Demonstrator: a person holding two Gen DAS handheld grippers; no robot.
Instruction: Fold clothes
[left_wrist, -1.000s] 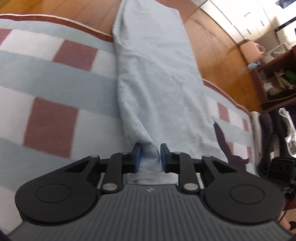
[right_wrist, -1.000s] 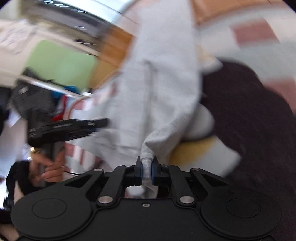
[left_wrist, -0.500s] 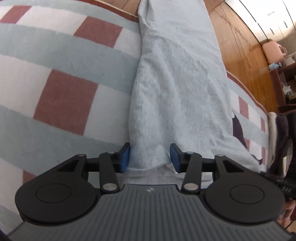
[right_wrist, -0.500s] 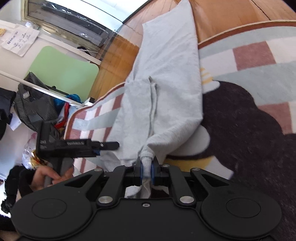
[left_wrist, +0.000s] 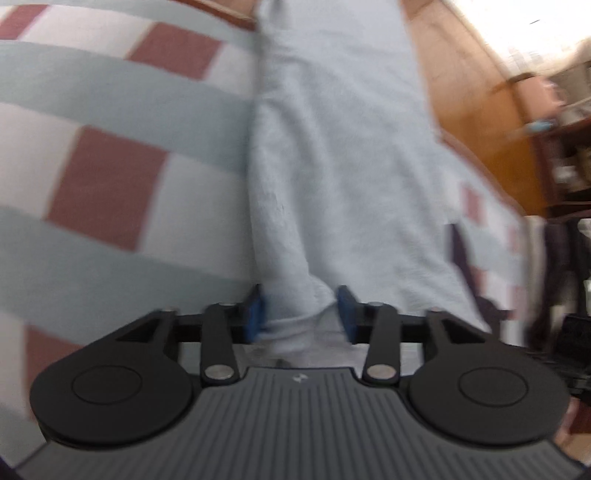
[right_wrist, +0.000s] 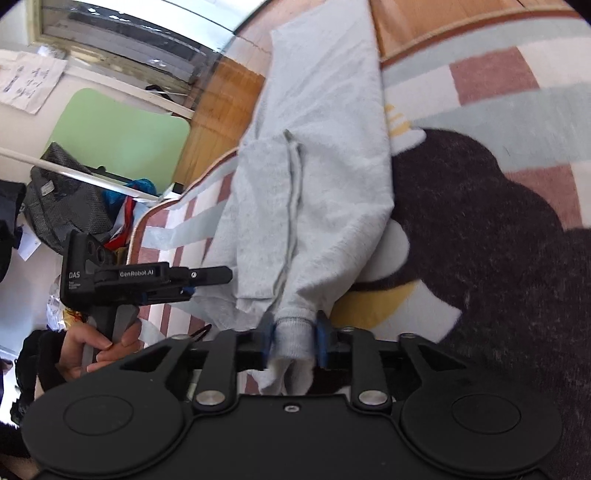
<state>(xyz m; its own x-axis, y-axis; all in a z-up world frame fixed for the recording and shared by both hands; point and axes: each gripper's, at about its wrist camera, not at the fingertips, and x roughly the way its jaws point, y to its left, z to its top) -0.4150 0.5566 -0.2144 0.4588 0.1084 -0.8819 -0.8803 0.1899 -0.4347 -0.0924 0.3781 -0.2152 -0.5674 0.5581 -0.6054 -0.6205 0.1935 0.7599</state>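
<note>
Left gripper (left_wrist: 301, 308): foreground of the left wrist view, blue pads, jaws partly apart and opening. A bunched end of the pale grey garment (left_wrist: 332, 155) lies between the pads; the left pad (left_wrist: 255, 314) sits against the cloth, the right pad stands clear of it. View is motion-blurred.

Right gripper (right_wrist: 294, 341): foreground of the right wrist view, blue pads, jaws partly apart and opening. The ribbed cuff (right_wrist: 294, 334) of the garment sits between them; whether the pads press on it cannot be told, though they stand just beside its edges. A white strip of cloth hangs below the cuff.

Pale grey garment: lies lengthwise on the rug (left_wrist: 110, 184), running away from both grippers, its far end reaching onto the wooden floor (right_wrist: 443, 22). A seam runs down its middle in the right wrist view, with a folded layer on its left side.

Rug: pale blue and white bands with brick-red blocks; a large dark brown figure (right_wrist: 480, 229) with white and yellow patches lies just right of the garment.

Left hand (right_wrist: 98, 345): at the left of the right wrist view, grasping the handle of the black left gripper.

Beyond: grey bag (right_wrist: 62, 206), green panel (right_wrist: 122, 136), dark shelving (left_wrist: 565, 177).
</note>
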